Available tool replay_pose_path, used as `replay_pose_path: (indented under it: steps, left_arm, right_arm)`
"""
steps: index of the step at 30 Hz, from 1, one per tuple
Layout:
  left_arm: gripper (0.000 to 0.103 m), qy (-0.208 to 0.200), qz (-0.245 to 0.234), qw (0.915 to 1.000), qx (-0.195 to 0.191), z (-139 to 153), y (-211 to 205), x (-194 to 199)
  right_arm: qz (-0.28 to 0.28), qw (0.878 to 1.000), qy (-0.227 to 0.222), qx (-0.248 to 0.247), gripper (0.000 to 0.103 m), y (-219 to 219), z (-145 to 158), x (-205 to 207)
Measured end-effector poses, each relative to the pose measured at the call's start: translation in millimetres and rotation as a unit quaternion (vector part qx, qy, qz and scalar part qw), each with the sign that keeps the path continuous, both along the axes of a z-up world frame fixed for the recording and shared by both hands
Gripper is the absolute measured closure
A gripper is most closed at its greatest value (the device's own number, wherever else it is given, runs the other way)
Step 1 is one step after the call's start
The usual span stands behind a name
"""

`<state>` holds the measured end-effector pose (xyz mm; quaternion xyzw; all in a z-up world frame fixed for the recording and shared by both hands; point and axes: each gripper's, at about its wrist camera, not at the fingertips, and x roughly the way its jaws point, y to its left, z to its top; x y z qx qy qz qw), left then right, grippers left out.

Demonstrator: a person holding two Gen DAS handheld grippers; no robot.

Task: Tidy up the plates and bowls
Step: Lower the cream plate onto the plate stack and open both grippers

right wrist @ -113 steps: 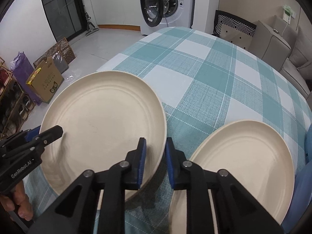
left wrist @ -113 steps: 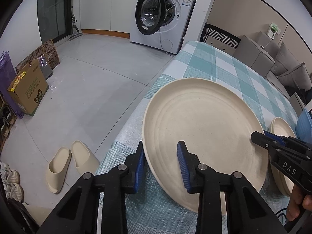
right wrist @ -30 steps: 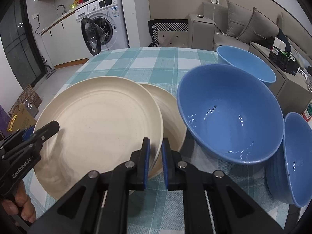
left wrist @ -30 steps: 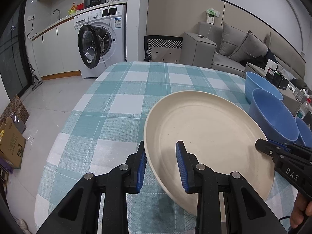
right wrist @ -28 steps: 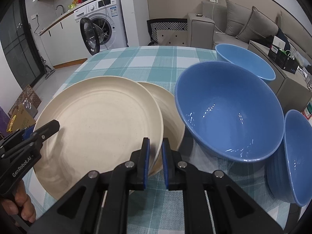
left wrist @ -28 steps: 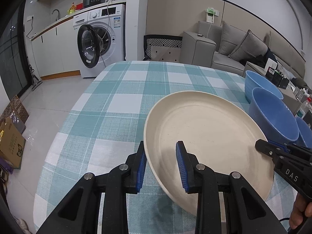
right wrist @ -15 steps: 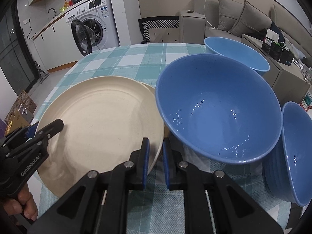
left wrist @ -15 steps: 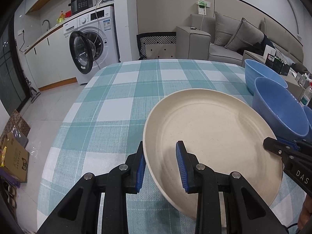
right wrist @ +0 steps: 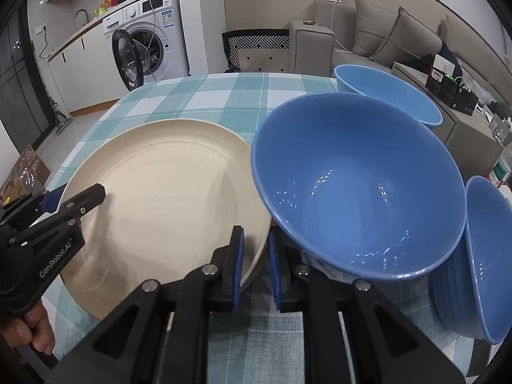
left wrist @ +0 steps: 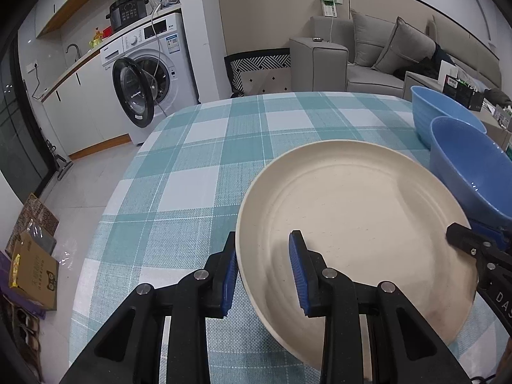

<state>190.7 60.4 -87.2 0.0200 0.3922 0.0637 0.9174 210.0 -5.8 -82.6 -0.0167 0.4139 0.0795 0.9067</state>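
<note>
Straddling opposite rims, the left hand-held gripper (left wrist: 262,275) and right hand-held gripper (right wrist: 256,270) stand spread around the round cream plate (right wrist: 166,198), which lies atop another plate beside the large blue bowl (right wrist: 358,185) on the checked table (left wrist: 204,160), evidently stacked.

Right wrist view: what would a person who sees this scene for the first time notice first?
First, the large blue bowl, tilted at centre right on the checked tablecloth. Next, the wide cream plate to its left, with the left tool and the right tool straddling opposite sides of its rim. Behind the table, a washing machine stands with its door open.
</note>
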Motion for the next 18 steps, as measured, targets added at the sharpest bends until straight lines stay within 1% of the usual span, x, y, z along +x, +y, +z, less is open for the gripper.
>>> replay_pose_path:
  steps: [7, 10, 12, 15, 18]
  left_arm:
    - [0.073, 0.007, 0.002, 0.9997, 0.021, -9.4, -4.6, 5.6]
    - [0.073, 0.009, -0.001, 0.9996, 0.028, -11.9, -7.1, 5.9]
    - [0.073, 0.007, -0.001, 0.9995, 0.032, -12.5, -7.9, 5.4]
    - [0.07, 0.008, 0.0, 0.9996, 0.029, -12.1, -7.7, 4.9]
    - [0.062, 0.014, -0.008, 0.9999, 0.005, -11.3, -5.9, 1.8]
  right_arm:
    - [-0.002, 1.0, -0.007, -0.012, 0.082, 4.4, -1.8, -0.6]
    - [-0.003, 1.0, -0.01, -0.025, 0.08, 6.2, -4.9, -1.2]
    - [-0.003, 1.0, -0.011, -0.022, 0.08, 5.0, -6.6, -1.5]
    - [-0.004, 1.0, -0.015, -0.027, 0.079, 6.0, -6.6, -2.5]
    - [-0.002, 0.999, -0.016, -0.03, 0.075, 7.9, -9.3, -2.7]
